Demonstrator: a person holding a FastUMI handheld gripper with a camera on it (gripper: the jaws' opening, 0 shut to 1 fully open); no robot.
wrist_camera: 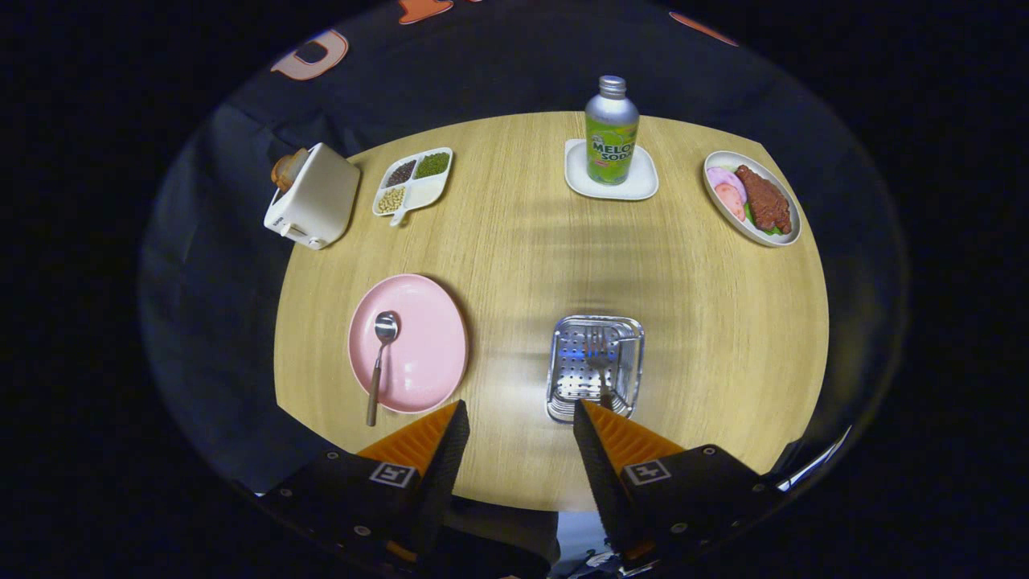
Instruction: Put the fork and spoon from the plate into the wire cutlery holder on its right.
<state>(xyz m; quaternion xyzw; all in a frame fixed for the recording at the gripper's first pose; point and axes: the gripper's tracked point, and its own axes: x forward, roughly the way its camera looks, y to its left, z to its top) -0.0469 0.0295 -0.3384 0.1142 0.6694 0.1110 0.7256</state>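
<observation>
The claw [518, 422] hangs wide open above the near edge of the round wooden bench [691, 273], holding nothing, its two orange fingers spread well apart. The fork [599, 362] already lies in the wire cutlery holder [563, 378], tines toward the far side and handle end just ahead of the right finger, so half the job looks done. The spoon [379, 362] is what remains: it rests on the pink plate [430, 354], left of the holder, bowl toward the far side, its brown handle running over the near rim and past it toward the bench edge. That overhang likely gives the fingers room to close around the handle without scraping the plate.

Far off stand a toaster [313, 201], a divided dish of beans [414, 181], a soda bottle [611, 133] on a white coaster [643, 185], and a plate of meat [752, 197], all well apart from the path between plate and holder.
</observation>
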